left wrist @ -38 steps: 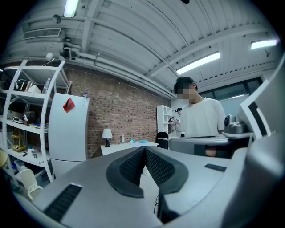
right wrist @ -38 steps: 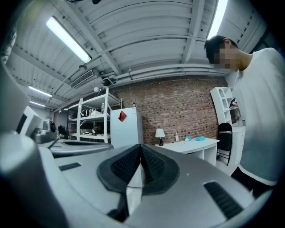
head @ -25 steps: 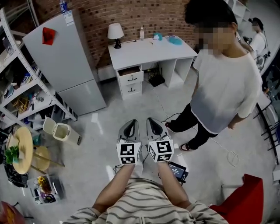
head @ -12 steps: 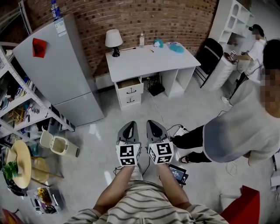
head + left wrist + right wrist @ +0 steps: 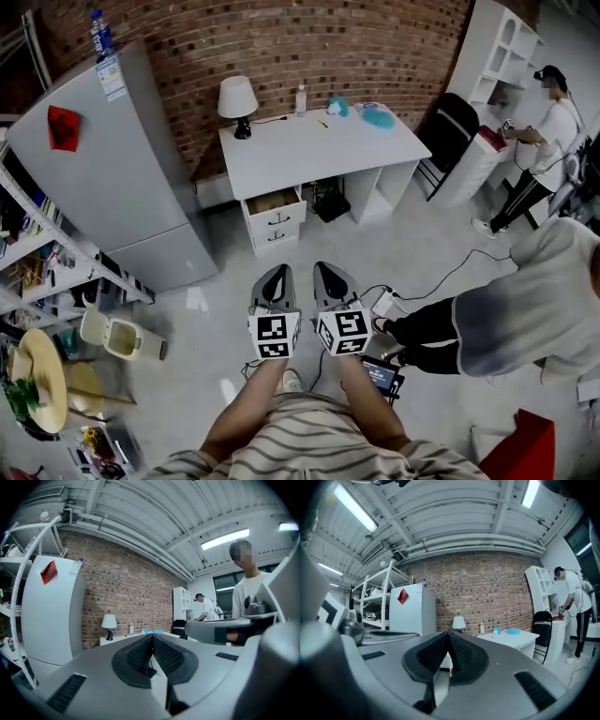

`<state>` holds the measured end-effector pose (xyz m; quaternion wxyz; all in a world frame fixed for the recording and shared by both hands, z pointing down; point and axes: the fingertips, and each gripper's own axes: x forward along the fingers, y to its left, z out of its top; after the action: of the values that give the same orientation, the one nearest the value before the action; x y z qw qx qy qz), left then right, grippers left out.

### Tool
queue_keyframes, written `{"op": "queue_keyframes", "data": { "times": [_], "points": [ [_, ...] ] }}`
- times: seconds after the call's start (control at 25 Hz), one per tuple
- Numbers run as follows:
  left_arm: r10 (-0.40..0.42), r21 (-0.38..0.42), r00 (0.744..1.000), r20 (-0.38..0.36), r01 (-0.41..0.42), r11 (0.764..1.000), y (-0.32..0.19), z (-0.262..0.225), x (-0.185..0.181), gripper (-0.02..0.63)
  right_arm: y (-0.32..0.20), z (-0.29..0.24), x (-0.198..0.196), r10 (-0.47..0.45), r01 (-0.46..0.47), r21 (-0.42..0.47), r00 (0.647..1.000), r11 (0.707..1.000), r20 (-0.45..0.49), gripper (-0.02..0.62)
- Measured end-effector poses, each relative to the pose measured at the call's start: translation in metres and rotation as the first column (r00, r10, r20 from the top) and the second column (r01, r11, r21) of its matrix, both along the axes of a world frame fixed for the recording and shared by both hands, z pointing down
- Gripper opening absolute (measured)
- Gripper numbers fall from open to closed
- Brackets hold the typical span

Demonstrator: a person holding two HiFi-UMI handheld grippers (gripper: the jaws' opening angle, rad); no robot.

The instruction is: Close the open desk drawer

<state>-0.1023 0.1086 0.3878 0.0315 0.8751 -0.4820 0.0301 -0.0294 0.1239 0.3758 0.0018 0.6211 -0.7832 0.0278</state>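
A white desk (image 5: 309, 150) stands against the brick wall, far ahead of me. Its top drawer (image 5: 275, 204) is pulled out, showing a brown inside; a shut drawer (image 5: 278, 232) sits below it. My left gripper (image 5: 277, 278) and right gripper (image 5: 328, 274) are held side by side at mid-frame, well short of the desk, both shut with nothing between the jaws. In the left gripper view the shut left gripper (image 5: 151, 637) points toward the desk (image 5: 123, 639). The right gripper view has the right gripper (image 5: 448, 635) shut, the desk (image 5: 514, 638) beyond.
A grey fridge (image 5: 112, 159) stands left of the desk, metal shelving (image 5: 37, 253) further left, a small bin (image 5: 117, 333) on the floor. A lamp (image 5: 236, 101) and bottle (image 5: 300, 97) sit on the desk. A crouching person (image 5: 506, 319) and cables (image 5: 441, 277) are at right.
The view has moved nearer the desk. The person in white who stood at right has bent down and shifted to the right edge. Both grippers stayed shut and side by side.
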Motion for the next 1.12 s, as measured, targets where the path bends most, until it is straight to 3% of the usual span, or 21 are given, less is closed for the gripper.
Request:
{"op": "queue_keyframes", "data": {
  "times": [0.28,0.6,1.12],
  "points": [
    [0.002,0.002,1.000,-0.010,-0.002,1.000,-0.030,-0.003,0.005,0.008,-0.034,-0.005,0.012,0.028,-0.028,0.001,1.000,1.000,-0.010,0.011],
    [-0.024,0.004,1.000,-0.006,0.024,1.000,-0.066,0.002,0.017,0.008,-0.070,0.003,0.020,-0.006,0.006,0.000,1.000,1.000,-0.011,0.011],
    [-0.109,-0.015,0.994,0.024,0.109,0.994,-0.143,0.015,0.083,0.008,-0.158,0.015,0.081,-0.117,0.116,-0.010,0.993,0.993,-0.003,0.011]
  ]
}}
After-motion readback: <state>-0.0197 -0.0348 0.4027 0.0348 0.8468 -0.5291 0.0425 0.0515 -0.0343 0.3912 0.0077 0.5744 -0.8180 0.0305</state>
